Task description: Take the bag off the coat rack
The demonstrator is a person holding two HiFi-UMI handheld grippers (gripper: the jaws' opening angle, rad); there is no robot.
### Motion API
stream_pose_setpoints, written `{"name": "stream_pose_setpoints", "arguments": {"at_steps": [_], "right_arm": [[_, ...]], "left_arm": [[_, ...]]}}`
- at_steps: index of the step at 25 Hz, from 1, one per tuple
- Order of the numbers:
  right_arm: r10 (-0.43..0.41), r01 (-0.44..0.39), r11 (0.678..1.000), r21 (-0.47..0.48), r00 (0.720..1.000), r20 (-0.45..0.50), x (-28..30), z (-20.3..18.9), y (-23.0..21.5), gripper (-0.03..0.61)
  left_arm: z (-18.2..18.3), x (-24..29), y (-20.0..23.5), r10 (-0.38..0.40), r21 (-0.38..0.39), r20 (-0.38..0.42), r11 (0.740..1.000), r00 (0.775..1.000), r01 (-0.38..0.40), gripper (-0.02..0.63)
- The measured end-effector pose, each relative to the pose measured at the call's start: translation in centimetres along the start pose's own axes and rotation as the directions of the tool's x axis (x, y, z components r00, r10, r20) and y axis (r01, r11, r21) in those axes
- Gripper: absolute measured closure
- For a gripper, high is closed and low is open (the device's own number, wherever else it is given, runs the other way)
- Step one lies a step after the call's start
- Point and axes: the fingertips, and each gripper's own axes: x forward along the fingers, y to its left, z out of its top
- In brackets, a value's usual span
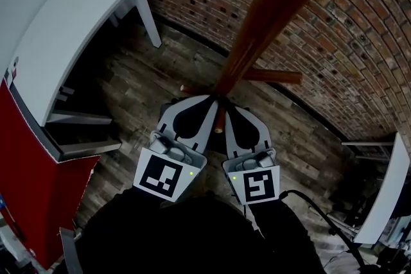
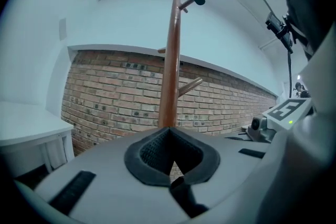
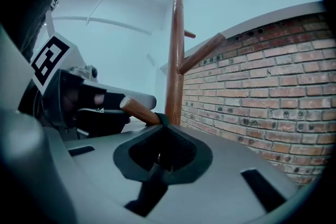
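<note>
The brown wooden coat rack pole stands in front of the brick wall, with one peg sticking out to the right. No bag shows in any view. My left gripper is shut and empty, its tips just short of the pole. Beside it, my right gripper is also shut, close to the pole. A short lower peg lies right at the right gripper's tips. A small dark bit sits where tips and peg meet; what it is I cannot tell.
A white table stands at the left, with a red panel below it. The brick wall runs behind the rack. A white shelf and black cables are at the lower right. The floor is dark wood planks.
</note>
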Motion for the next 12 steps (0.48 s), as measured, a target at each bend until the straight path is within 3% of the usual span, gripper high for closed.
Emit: {"name": "stream_pose_setpoints", "arguments": {"at_steps": [12], "right_arm": [[-0.003,0.003,1.0,0.005,0.997,0.074,-4.7,4.8,1.5,0.555]], "left_arm": [[2.9,-3.3,-2.7,0.052,0.018,0.017,0.998,0.998,-0.052,0.607]]}}
